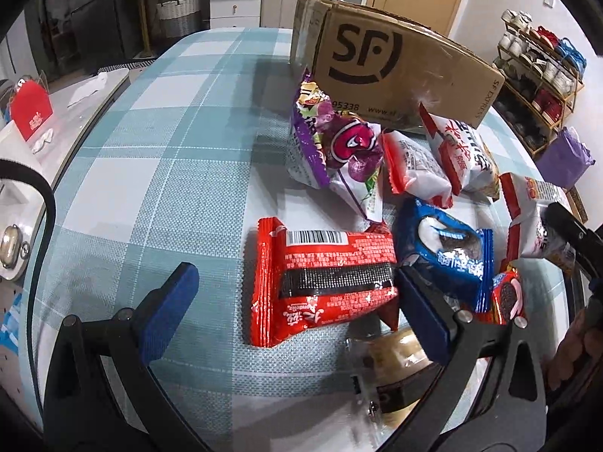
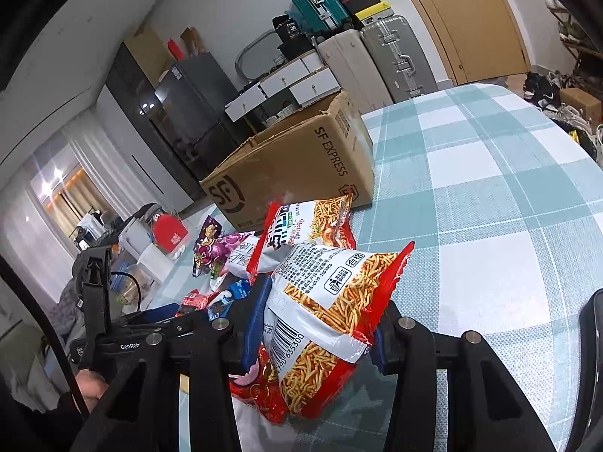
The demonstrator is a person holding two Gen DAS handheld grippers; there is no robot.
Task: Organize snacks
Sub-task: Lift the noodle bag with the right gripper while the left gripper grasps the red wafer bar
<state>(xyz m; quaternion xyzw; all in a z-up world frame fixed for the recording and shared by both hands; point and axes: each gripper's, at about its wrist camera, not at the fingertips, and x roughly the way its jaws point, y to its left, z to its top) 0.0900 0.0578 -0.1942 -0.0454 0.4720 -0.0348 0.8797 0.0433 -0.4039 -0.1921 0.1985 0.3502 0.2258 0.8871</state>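
My left gripper (image 1: 297,309) is open, its blue pads either side of a red snack packet (image 1: 320,278) lying on the checked tablecloth. Beside it lie a blue Oreo pack (image 1: 448,256), a purple bag (image 1: 331,143), and red-and-white noodle snack bags (image 1: 463,150). My right gripper (image 2: 320,324) is shut on a red-and-white noodle snack bag (image 2: 331,301), held just above the table. Another noodle bag (image 2: 309,229) lies behind it. An open SF Express cardboard box (image 1: 395,64) stands at the back; it also shows in the right wrist view (image 2: 294,165).
The table (image 1: 158,150) carries a teal checked cloth, with open cloth to the left and, in the right wrist view, to the right (image 2: 490,207). A small pink Oreo pack (image 1: 507,293) and a clear-wrapped pack (image 1: 392,361) lie near my left gripper. A shoe rack (image 1: 539,86) stands beyond the table.
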